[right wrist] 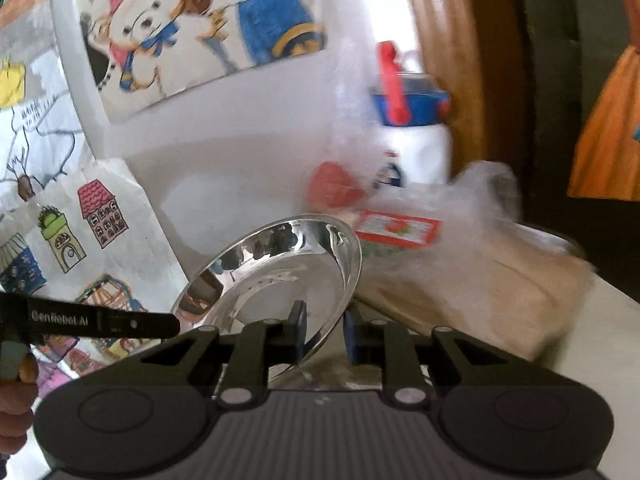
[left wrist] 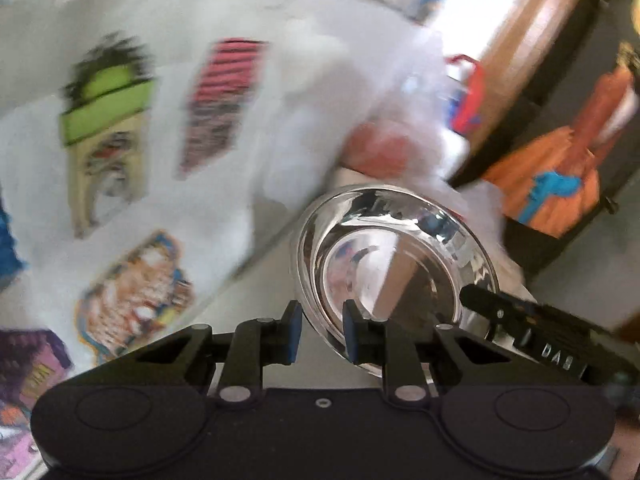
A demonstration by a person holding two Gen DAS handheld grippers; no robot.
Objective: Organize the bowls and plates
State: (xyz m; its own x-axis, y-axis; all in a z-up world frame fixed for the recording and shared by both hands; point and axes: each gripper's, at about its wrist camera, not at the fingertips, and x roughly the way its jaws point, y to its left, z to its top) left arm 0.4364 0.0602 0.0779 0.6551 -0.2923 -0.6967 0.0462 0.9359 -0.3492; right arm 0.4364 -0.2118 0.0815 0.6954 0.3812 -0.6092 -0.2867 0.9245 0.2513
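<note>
Left wrist view: my left gripper (left wrist: 319,330) has its two fingers (left wrist: 295,330) clamped on the near rim of one shiny steel bowl (left wrist: 394,256), which tilts up beyond them. My right gripper (right wrist: 325,330) pinches the opposite rim of that same bowl (right wrist: 276,276) between its two fingers (right wrist: 299,330). One bowl, two grips, above the white tabletop (right wrist: 616,320).

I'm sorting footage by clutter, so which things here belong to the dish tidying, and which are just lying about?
Job in hand:
- steel plate, its rim gripped on both sides
- left tongs
- right tongs

Lying about:
- white jar with blue lid
- red-labelled packet
- clear plastic bag
- illustrated cloth
</note>
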